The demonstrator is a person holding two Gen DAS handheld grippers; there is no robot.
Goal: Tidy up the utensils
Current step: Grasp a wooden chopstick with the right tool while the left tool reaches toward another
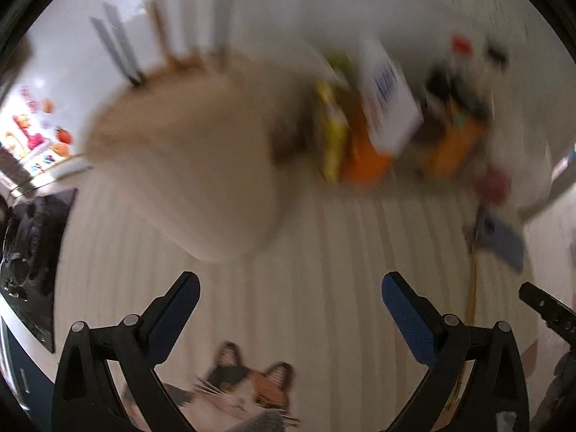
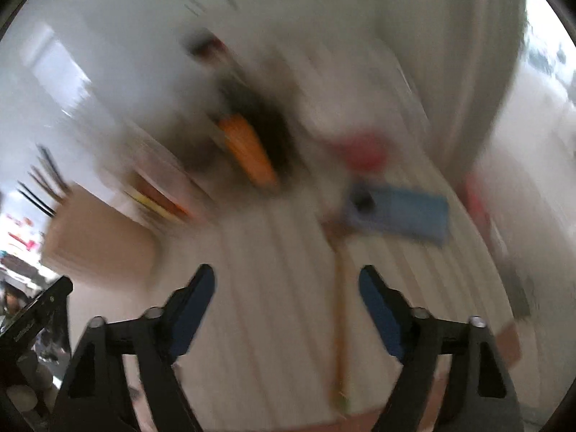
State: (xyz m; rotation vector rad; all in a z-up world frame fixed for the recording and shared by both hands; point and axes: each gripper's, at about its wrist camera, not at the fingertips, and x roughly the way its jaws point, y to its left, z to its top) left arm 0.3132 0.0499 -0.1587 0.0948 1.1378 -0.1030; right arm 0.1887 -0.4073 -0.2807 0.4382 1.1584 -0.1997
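A: Left wrist view: the left gripper [image 1: 289, 300] hangs released and empty over the striped table [image 1: 324, 252]; a tan holder [image 1: 187, 158] already stands stocked with utensils [image 1: 223, 10].

B: Any legible labels?

A: None; blur hides the print.

B: Right wrist view?

A: The right gripper [image 2: 286, 289] gapes empty; a wooden-handled utensil [image 2: 340, 324] lies loose beneath, apparently unsorted.

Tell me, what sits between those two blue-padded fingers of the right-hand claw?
In the right wrist view, the right gripper stands open with only bare striped tablecloth between its pads; a long wooden utensil lies just inside the right pad.
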